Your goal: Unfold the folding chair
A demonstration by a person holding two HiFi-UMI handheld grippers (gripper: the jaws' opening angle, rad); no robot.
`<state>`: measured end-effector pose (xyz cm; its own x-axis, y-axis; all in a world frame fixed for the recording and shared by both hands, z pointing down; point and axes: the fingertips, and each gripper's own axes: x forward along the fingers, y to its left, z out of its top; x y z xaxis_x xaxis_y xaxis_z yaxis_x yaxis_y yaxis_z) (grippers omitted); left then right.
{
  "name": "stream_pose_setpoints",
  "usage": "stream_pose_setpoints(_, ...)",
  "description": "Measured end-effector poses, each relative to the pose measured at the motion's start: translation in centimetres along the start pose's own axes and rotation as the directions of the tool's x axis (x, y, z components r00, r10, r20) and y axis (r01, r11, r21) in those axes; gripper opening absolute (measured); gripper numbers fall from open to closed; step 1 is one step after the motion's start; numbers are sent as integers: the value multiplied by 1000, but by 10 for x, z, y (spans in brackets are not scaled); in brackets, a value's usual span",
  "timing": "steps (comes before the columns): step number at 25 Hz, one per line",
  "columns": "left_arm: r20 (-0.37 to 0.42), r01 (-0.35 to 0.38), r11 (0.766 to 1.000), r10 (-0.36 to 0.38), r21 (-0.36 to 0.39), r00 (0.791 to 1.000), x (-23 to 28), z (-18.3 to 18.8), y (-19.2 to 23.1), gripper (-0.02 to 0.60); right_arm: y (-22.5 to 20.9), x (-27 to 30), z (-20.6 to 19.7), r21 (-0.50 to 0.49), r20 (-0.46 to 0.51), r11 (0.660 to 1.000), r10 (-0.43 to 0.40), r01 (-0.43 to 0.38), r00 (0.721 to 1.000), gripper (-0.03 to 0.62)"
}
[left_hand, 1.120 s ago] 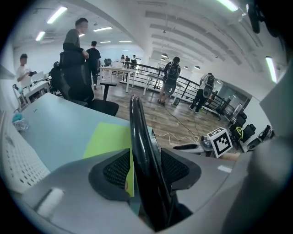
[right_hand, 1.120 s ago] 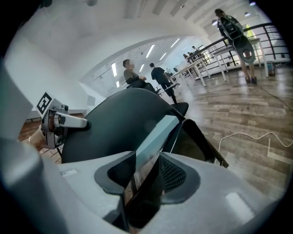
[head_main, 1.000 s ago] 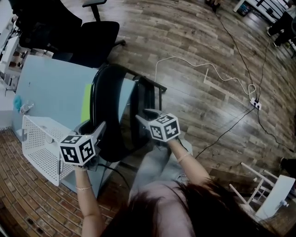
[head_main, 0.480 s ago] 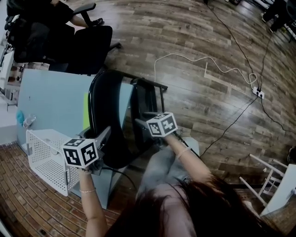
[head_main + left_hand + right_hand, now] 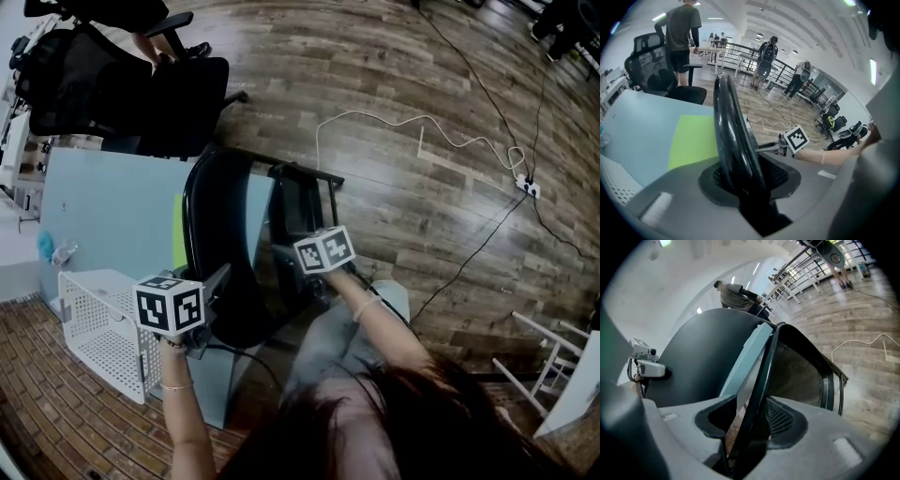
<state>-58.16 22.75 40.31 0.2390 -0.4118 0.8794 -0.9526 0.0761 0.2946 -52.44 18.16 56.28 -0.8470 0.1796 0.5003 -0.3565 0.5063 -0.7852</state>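
Observation:
The black folding chair [image 5: 230, 234] stands folded against the side of a light blue table [image 5: 103, 202]. My left gripper [image 5: 218, 281] is at the chair's near left edge. In the left gripper view the curved black rim of the backrest [image 5: 729, 122] runs between the jaws of the left gripper [image 5: 745, 187]; they have just been closing and now clamp it. My right gripper [image 5: 281, 251] is at the seat side. Its jaws have just been opening. The seat's thin black edge [image 5: 764, 366] lies between the jaws of the right gripper [image 5: 745, 427], with a gap on the left side.
A white perforated basket [image 5: 94, 328] sits on the brick floor by the table. A green sheet [image 5: 178, 230] lies on the table. A black office chair [image 5: 159, 94] with a person beside it stands beyond. Cables [image 5: 412, 131] and a power strip [image 5: 528, 187] cross the wooden floor.
Both grippers have sunk lower along the chair. The left jaws have closed onto the backrest rim. The right gripper has rolled and now sits over the seat's edge.

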Motion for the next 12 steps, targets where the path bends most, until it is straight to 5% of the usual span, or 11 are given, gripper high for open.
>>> stream_pose_setpoints(6, -29, -6, 1000, 6, 6, 1000, 1, -1, 1, 109, -3, 10, -6, 38, -23, 999, 3, -2, 1000, 181)
stream_pose_setpoints(8, -29, -9, 1000, 9, -2, 1000, 2, -2, 2, 101, -4, 12, -8, 30, -25, 1000, -10, 11, 1000, 105)
stream_pose_setpoints(12, -30, -27, 999, 26, -18, 999, 2, -2, 4, 89, -3, 13, -8, 20, -29, 1000, -5, 6, 1000, 91)
